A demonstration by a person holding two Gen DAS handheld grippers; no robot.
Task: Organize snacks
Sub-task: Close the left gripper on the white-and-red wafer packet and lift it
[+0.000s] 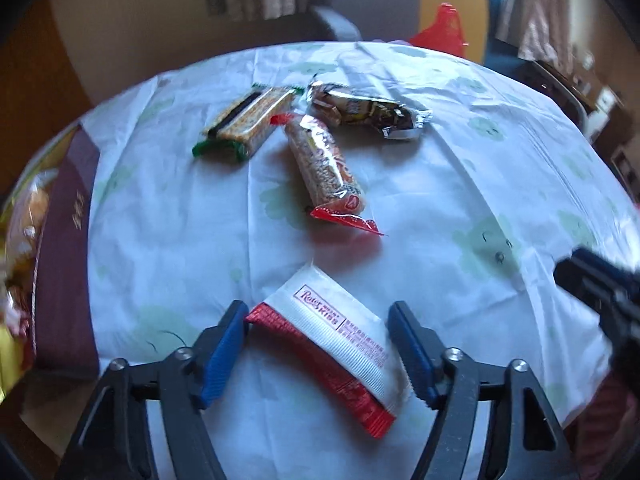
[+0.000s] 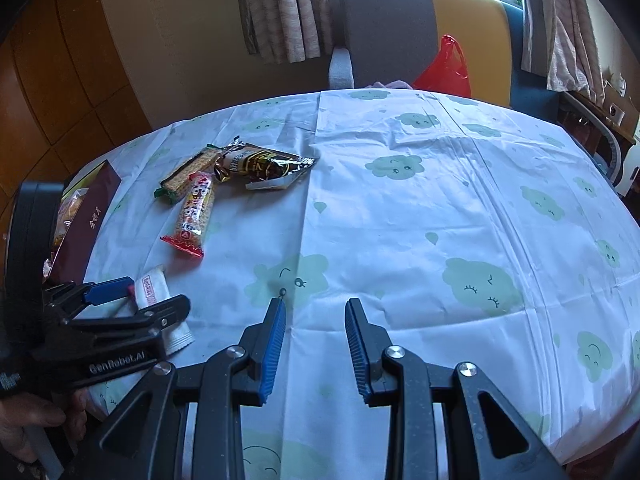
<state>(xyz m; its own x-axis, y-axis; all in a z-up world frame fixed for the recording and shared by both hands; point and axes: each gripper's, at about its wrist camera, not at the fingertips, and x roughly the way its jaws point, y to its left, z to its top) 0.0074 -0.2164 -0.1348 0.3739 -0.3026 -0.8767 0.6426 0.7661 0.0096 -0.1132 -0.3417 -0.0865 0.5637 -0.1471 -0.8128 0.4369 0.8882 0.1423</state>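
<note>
Snacks lie scattered on a table [image 2: 400, 220] draped in a white cloth printed with pale green clouds. Taking the red-and-white wafer packet [image 1: 340, 344] as the landmark: the left gripper [image 1: 320, 352] straddles it with its jaws spread wide, one blue pad [image 1: 224, 352] touching the packet's red corner, the other just beside the white edge without clearly touching. The packet lies flat on the cloth, not lifted. Beyond the packet, further from the camera, rests a red-ended sesame bar [image 1: 328, 168], and past that a green-ended cracker pack [image 1: 248, 120] and a dark foil-wrapped snack [image 1: 368, 110], the three touching or overlapping at their far ends. To the packet's left stands a maroon box [image 1: 64, 240] with more bagged snacks inside. To its right, well apart, the right gripper [image 2: 316, 344] hovers over bare cloth, jaws apart at a moderate width and holding nothing. Behind the table, far from the packet, sit a grey and yellow chair [image 2: 420, 32] and a red plastic bag [image 2: 444, 68].
</note>
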